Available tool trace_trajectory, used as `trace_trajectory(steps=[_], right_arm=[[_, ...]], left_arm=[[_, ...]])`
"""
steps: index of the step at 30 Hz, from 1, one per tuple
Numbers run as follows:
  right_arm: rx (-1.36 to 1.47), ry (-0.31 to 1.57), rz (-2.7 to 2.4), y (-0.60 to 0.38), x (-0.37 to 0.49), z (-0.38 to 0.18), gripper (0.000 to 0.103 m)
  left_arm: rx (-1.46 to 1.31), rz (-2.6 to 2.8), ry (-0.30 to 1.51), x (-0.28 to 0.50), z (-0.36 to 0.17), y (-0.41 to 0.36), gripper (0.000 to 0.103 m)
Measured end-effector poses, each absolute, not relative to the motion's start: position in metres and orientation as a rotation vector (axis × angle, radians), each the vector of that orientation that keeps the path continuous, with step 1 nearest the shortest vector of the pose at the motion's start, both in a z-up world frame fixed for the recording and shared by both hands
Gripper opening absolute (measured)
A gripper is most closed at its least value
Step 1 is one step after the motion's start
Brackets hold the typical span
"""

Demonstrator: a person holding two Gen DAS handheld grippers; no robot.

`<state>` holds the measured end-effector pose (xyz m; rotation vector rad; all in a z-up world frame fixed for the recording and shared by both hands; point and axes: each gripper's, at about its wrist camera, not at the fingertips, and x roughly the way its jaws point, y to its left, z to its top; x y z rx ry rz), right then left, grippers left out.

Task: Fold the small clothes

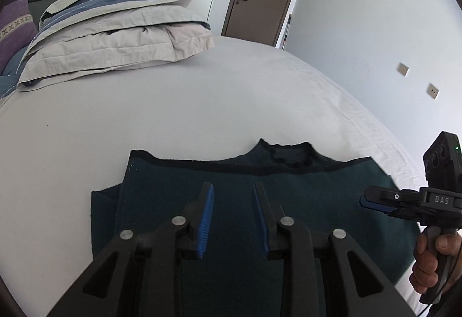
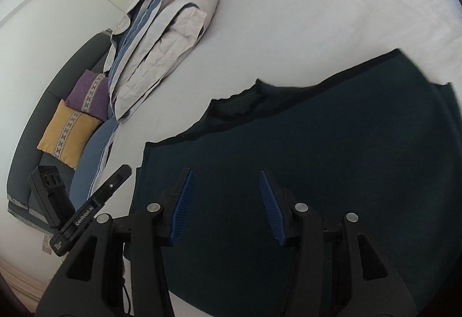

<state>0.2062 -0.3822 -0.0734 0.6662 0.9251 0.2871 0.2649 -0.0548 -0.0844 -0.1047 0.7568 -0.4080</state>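
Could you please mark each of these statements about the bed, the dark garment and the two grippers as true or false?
1. The left gripper is open and holds nothing. True.
2. The right gripper is shut on the dark green garment. False: it is open, hovering over the garment.
3. The garment lies on the white bed sheet. True.
4. A folded duvet sits on top of the garment. False: it lies apart, farther back on the bed.
5. The yellow cushion lies beside a purple cushion. True.
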Motion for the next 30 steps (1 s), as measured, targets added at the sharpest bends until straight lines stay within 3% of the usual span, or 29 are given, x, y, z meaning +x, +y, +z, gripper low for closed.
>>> trace_trajectory(steps=[3, 5, 7, 10, 15, 21, 23, 24, 26, 27, 30], right_arm=[[0.670, 0.941, 0.251, -0.381, 0.232, -0.098, 0.044], [0.710, 0.910, 0.227, -0.397, 0.240, -0.110, 0.042], [0.786, 0.880, 0.224, -0.429, 0.248, -0.122, 0.026], [0.930, 0.829, 0.198, -0.481, 0.243, -0.136, 0.002], [0.943, 0.727, -0.033, -0.545, 0.222, -0.121, 0.003], [0.673, 0.707, -0.030, -0.505, 0.168, -0.056, 0.014], [0.622, 0.693, 0.081, -0.467, 0.142, -0.041, 0.033], [0.612, 0.688, 0.125, -0.449, 0.130, -0.037, 0.055], [0.614, 0.627, 0.213, -0.415, 0.104, -0.036, 0.078], [0.611, 0.619, 0.257, -0.400, 0.094, -0.041, 0.083], [0.622, 0.800, 0.410, -0.364, 0.100, -0.077, 0.083]], left_arm=[[-0.074, -0.332, 0.833, 0.285, -0.121, -0.045, 0.030], [-0.215, -0.383, 0.852, 0.287, -0.141, -0.020, 0.027], [-0.296, -0.380, 0.862, 0.288, -0.144, -0.001, 0.011], [-0.328, -0.391, 0.855, 0.287, -0.148, 0.008, 0.010], [-0.294, -0.377, 0.848, 0.284, -0.147, 0.003, 0.010], [-0.308, -0.375, 0.858, 0.280, -0.144, 0.002, 0.010], [-0.303, -0.339, 0.858, 0.267, -0.132, 0.002, 0.011], [-0.307, -0.338, 0.842, 0.254, -0.124, 0.001, 0.015], [-0.320, -0.376, 0.812, 0.224, -0.110, -0.001, 0.020], [-0.320, -0.389, 0.798, 0.209, -0.104, -0.002, 0.025], [-0.272, -0.382, 0.819, 0.176, -0.103, -0.007, 0.042]])
